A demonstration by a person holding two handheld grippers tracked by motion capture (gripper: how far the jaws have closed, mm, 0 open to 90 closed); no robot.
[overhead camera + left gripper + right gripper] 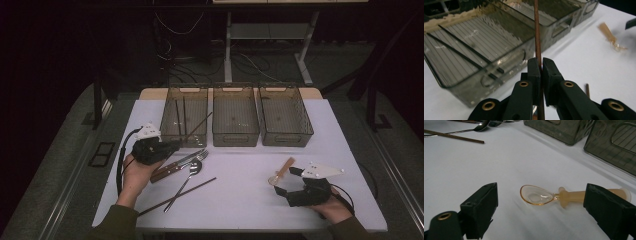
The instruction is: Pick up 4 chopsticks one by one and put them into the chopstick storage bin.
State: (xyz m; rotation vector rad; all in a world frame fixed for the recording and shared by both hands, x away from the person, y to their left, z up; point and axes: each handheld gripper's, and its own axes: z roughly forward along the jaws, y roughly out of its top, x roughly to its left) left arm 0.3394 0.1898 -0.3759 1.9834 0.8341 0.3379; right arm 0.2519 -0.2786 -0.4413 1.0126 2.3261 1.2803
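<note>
Clearly the brown chopstick (537, 32) is pinched between the pressed-together fingers (534, 68) of the left gripper (172, 146), its far end reaching over the leftmost bin (172, 127), where two black chopsticks (461, 53) lie. Gripped near one end, it could pivot, slip, or strike the rim. The right gripper (287, 181) has its fingers spread around the amber spoon (549, 196) on the bench (240, 195), not touching. No readable writing.

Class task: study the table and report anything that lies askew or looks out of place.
The brown chopstick held in the left gripper slants across the near rim of the left bin, not lying flat like the two dark chopsticks inside. The small amber spoon lies alone, apart from the other cutlery.
</note>
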